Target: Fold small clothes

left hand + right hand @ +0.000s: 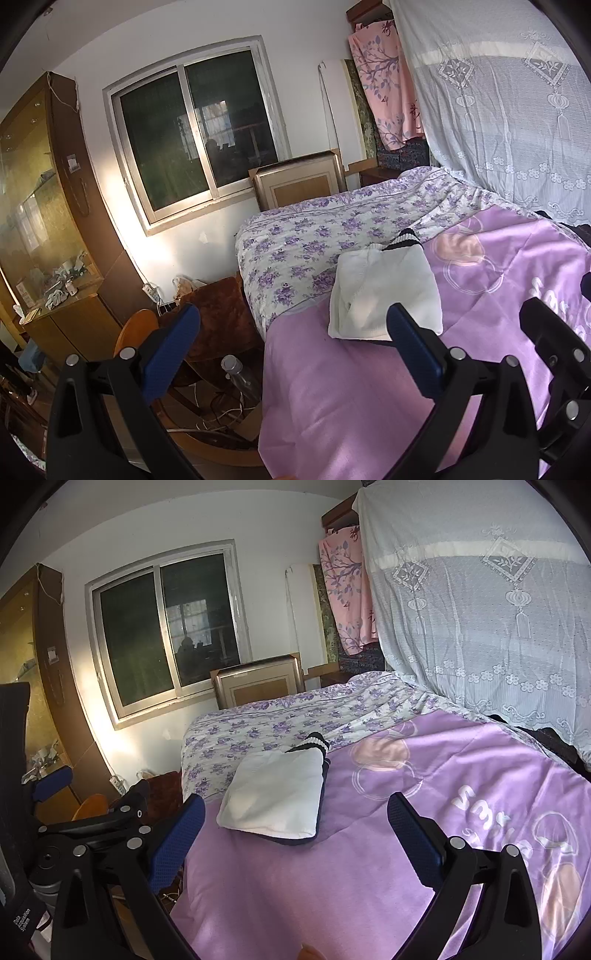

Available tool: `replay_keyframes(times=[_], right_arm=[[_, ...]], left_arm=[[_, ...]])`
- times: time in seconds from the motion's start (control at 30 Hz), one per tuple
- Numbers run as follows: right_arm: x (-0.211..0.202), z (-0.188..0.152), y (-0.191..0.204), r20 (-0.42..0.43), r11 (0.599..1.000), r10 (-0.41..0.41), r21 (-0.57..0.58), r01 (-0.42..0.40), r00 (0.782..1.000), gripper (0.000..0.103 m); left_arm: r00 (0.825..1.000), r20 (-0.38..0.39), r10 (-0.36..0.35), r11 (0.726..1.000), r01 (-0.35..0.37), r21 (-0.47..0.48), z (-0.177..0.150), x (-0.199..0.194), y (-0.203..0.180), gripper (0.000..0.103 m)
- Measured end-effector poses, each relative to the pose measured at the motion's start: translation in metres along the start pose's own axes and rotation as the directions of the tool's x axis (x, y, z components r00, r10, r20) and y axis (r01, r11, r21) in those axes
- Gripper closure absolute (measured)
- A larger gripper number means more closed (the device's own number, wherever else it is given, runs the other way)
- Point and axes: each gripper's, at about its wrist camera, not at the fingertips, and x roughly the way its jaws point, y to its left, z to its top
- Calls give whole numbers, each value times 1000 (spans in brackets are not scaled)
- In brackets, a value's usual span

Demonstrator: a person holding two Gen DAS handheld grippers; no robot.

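White lettering printed on the purple quilt (369, 867) reads, upside down from here, something like "smile"; the smaller line under it is too blurred to make out. A white strip on the left tool's body carries small text, also unreadable.

The folded white knit garment with navy-and-white striped trim (275, 797) lies flat on the quilt near the bed's left edge, just where the purple cloth meets the white bedsheet with violet flowers (266, 720). The left gripper (291, 343) hangs with its blue-padded fingers spread wide, holding nothing, over the bed's edge. The right gripper (295, 830) is likewise spread and empty, just short of the garment.

To the right the quilt lies wide and bare. A white lace curtain (480, 627) closes off the far right side. Left of the bed the floor is crowded: a brown cushioned chair (218, 314), a clear bottle (236, 373) and loose cables.
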Motion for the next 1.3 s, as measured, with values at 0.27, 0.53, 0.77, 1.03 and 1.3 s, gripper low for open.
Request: replay_keyframes(times=[0.27,0.53,0.77,1.03,1.3], right_arm=[[0,2,-2,2,1000,0,0,0,1000,3],[0,3,-2,1,1000,-1,0,1,1000,3],[0,3,-2,1,1000,-2,-1,2,1000,3],[0,3,-1,1,1000,0,-1,0,1000,3],[0,3,0,0,1000,-1,-1,1,1000,3]], left_arm=[[999,-26,-19,1000,19,-4,-1,6,-2,4],[999,-31,-23,1000,22,-6,-1,7,-2,4],[999,-30,-20,1000,20,-5,-1,7,-2,4],[999,-30,-25,1000,25,-13,-3,8,-1,4],[999,-40,-32,999,32,-15,-3,9,-1,4]])
